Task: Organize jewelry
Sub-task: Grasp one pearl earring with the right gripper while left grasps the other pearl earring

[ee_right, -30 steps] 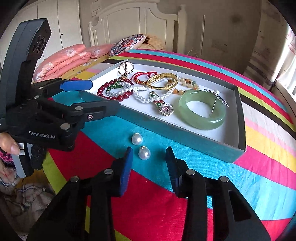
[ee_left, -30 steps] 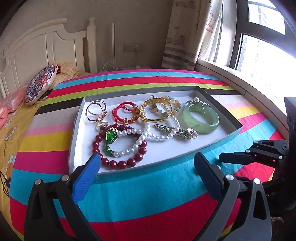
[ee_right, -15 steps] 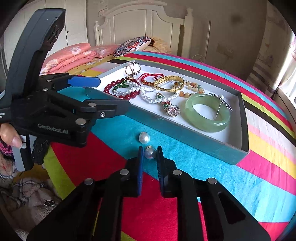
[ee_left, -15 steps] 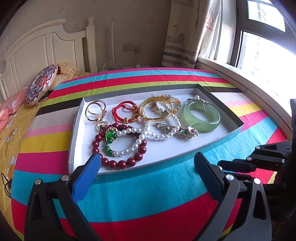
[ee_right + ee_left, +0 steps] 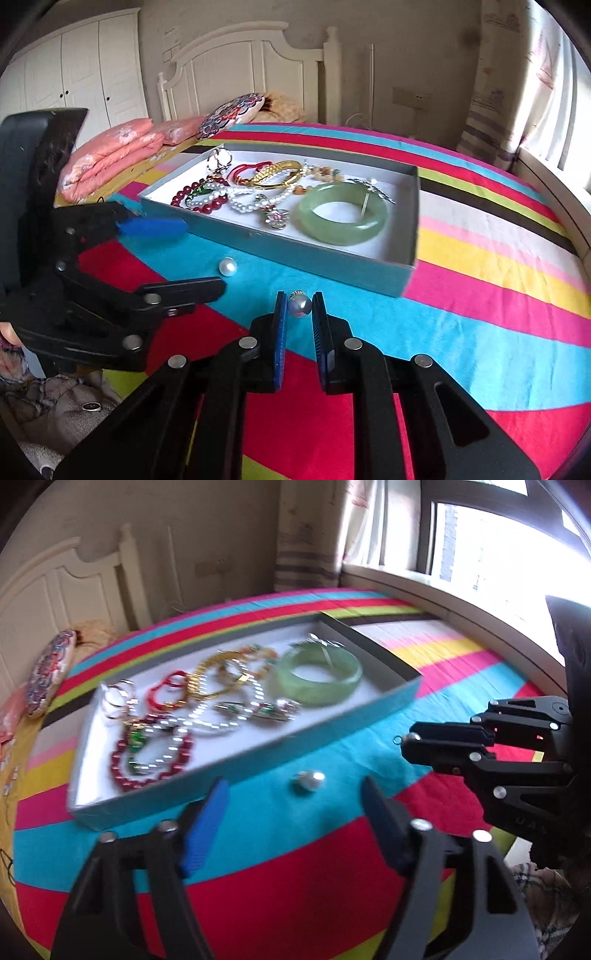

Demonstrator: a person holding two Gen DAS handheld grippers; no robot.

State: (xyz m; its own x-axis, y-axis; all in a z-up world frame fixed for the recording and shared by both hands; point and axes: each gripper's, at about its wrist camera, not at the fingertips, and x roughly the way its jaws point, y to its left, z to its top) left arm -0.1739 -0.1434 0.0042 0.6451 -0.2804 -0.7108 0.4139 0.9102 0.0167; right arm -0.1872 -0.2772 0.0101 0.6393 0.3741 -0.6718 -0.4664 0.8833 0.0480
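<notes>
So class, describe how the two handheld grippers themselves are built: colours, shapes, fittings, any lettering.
Both the left gripper and the right gripper are matte black plastic linkages with silver round rivets and flat blue ribbed finger pads. The left body carries faint embossed lettering, unreadable here. No cables or sleeves show.

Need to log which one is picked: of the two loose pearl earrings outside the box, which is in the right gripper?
The pearl earring with the silver cap, pinched in the right gripper. The other pearl lies free on the blue stripe, nearer the left gripper.

Right gripper (image 5: 299,308) jaws nearly closed, pinching; left gripper (image 5: 291,801) jaws wide apart.
</notes>
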